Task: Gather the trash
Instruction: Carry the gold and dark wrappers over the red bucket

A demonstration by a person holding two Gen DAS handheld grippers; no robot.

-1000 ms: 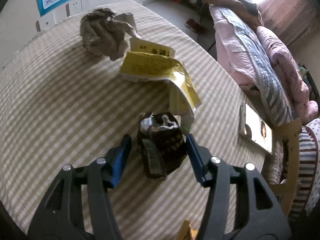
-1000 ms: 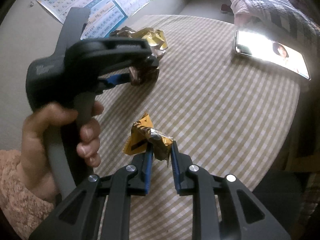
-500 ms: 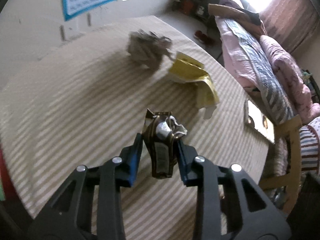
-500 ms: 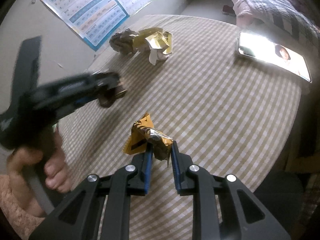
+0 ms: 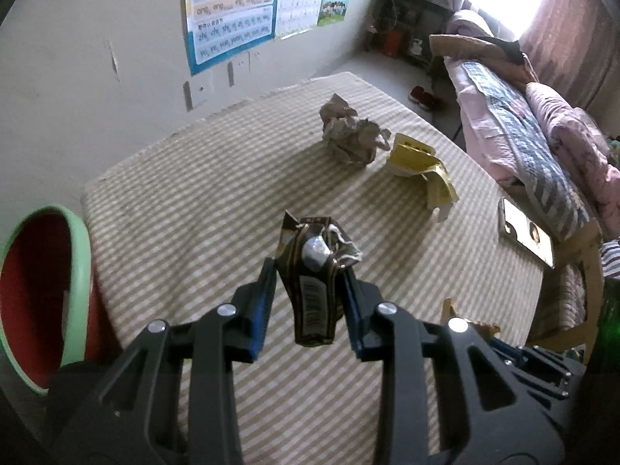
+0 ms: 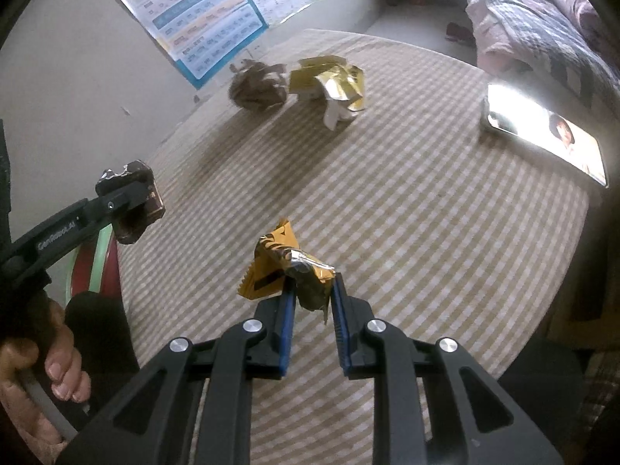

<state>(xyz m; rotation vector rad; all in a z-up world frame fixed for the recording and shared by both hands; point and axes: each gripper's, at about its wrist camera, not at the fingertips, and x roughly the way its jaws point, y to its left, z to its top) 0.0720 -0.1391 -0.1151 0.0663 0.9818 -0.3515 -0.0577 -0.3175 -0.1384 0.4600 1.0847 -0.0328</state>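
Note:
My left gripper [image 5: 310,279] is shut on a crumpled dark brown wrapper [image 5: 314,271] and holds it above the striped tablecloth [image 5: 193,193]. In the right wrist view it [image 6: 131,201] hangs at the table's left edge. My right gripper [image 6: 312,290] is shut on a crumpled orange-yellow wrapper [image 6: 279,263] above the tablecloth [image 6: 426,232]. A ball of brown paper [image 5: 348,135] [image 6: 257,85] and a torn yellow packet [image 5: 422,166] [image 6: 333,85] lie at the far side of the table.
A bin with a green rim and red inside [image 5: 77,279] stands beside the table's left edge. A lit phone [image 5: 527,232] [image 6: 542,135] lies near the right edge. A wall with posters [image 5: 232,11] is behind the table, a bed [image 5: 523,116] to the right.
My left gripper closed on the dark wrapper, lifted it off the table and drew back toward the left edge by the bin. My right gripper has stayed put with its wrapper.

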